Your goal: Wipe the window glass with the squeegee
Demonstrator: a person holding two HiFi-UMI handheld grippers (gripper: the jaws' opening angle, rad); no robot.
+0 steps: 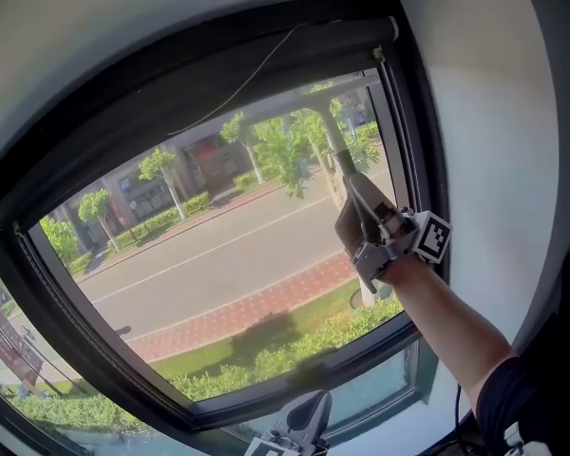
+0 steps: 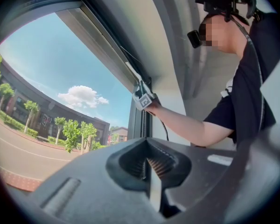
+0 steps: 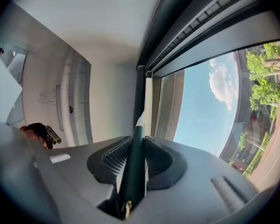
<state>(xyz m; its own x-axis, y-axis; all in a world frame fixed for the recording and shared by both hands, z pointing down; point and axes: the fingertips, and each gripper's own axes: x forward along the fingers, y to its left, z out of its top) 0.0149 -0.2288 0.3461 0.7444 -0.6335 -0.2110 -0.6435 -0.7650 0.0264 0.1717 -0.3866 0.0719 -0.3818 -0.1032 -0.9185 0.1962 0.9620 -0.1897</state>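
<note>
Dark-green squeegee (image 3: 132,169) pinched in right tool (image 3: 136,141), by window glass (image 1: 218,255); left tool (image 2: 148,164) pressed together.

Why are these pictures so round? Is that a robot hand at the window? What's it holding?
No robot: a person holds a two-jaw gripper, like tongs, in each hand. One comes from a camera on the person's head, facing the window glass, street and trees outside. The others come from cameras on each gripper; their wide lenses bend things round. The right gripper is clamped on the squeegee handle, raised near the glass's top. The left gripper sits low, jaws together, empty.
</note>
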